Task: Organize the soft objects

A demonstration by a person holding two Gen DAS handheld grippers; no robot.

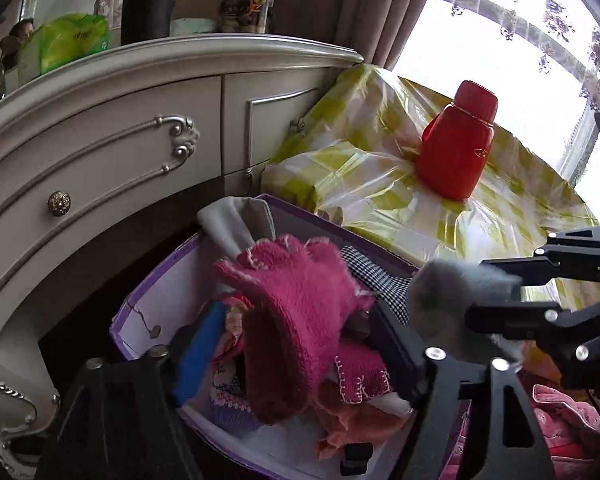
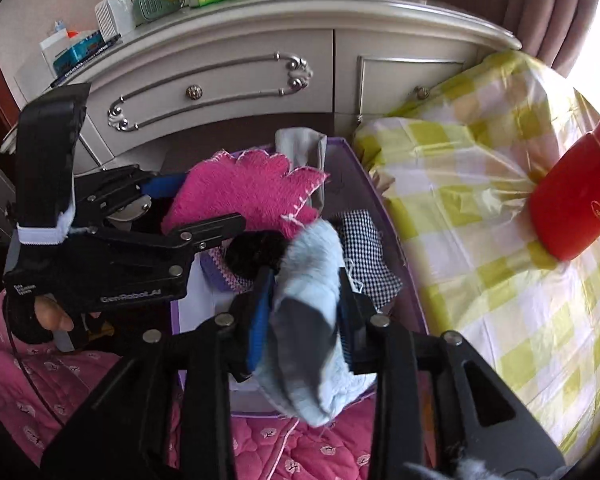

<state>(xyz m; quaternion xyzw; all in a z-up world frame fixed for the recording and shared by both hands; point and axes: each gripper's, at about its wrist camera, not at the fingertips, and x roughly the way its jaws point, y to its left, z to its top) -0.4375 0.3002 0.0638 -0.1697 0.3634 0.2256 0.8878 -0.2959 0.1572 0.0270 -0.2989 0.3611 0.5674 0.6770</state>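
A purple-edged box [image 1: 140, 320] [image 2: 380, 216] sits on the pink bedspread and holds several soft items. My left gripper [image 1: 296, 344] is shut on a magenta knit glove [image 1: 296, 304] and holds it over the box; the glove shows in the right wrist view [image 2: 244, 192] too. My right gripper [image 2: 304, 316] is shut on a light blue and grey fluffy sock [image 2: 308, 320] above the box's near side. That sock and gripper appear at the right of the left wrist view [image 1: 452, 292]. A grey cloth [image 1: 232, 224] hangs over the box's far wall. A black-and-white checked cloth [image 2: 364, 256] lies inside.
A cream dresser [image 1: 100, 136] with drawers stands behind the box. To the right is a surface under a yellow checked plastic cover [image 2: 480, 216] with a red bottle [image 1: 456, 148] on it. The pink quilted bedspread [image 2: 60, 384] lies under the box. Curtains and a bright window are behind.
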